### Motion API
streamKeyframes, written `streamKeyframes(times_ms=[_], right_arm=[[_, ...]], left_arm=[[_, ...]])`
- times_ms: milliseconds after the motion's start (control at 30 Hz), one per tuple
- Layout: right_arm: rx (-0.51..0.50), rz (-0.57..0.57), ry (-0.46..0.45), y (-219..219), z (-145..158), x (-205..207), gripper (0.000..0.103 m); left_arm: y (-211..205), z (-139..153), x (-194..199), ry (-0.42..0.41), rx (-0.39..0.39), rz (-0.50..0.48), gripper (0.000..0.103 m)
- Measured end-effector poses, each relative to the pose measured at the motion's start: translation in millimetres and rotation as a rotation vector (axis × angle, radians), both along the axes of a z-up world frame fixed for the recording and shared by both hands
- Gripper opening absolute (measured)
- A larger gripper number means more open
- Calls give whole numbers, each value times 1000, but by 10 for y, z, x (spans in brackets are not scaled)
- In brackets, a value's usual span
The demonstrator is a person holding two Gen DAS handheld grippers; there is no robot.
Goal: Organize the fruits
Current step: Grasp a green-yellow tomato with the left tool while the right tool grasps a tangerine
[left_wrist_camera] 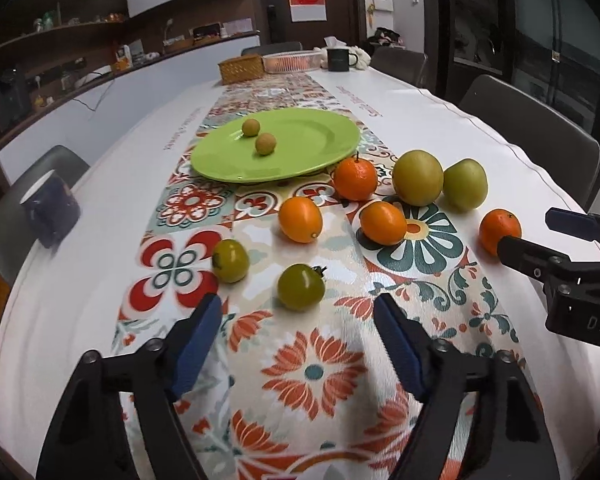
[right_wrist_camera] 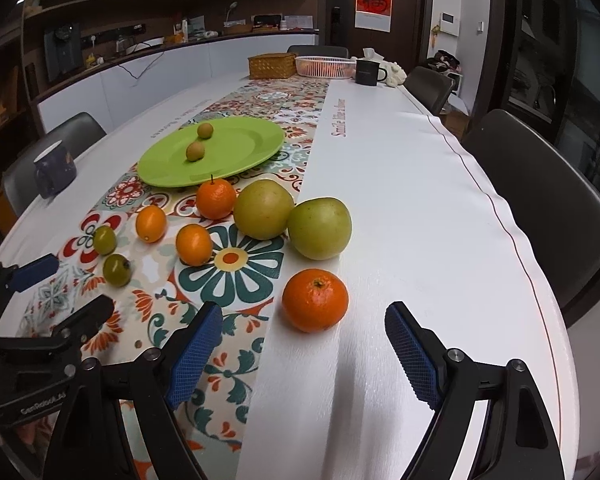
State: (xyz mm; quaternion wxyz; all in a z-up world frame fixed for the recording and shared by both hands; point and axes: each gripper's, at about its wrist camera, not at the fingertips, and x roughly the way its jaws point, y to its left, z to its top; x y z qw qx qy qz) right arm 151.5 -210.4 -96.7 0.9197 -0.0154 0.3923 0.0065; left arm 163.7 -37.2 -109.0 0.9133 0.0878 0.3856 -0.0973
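blurred dark mug (left_wrist_camera: pixel 50 216) at left

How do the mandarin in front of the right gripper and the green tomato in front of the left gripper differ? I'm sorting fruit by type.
The mandarin is bright orange; the green tomato is dull olive green. The mandarin looks larger than the tomato. The mandarin sits on plain white cloth, the tomato on the patterned runner. Both are round, loose on the table, not yet on the green plate, each just ahead of open jaws.
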Motion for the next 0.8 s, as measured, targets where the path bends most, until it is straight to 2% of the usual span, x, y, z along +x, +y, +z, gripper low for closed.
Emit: streamKeyframes(times_ms=[233, 567, 700, 800], right_arm=[[12, 0, 33, -44, -89, 133, 68], [18, 7, 68, -48, -182, 259, 51], [1, 1, 69, -58, -193, 275, 45], [-3, 6, 68, -56, -191, 277, 44]], left_arm=[[-83, -56, 183, 28, -3, -6, 60], [-108, -163, 313, 87, -14, -20, 32], [-111, -156, 326, 85, -9, -23, 31], [-119, -140, 325, 81, -7, -28, 31]])
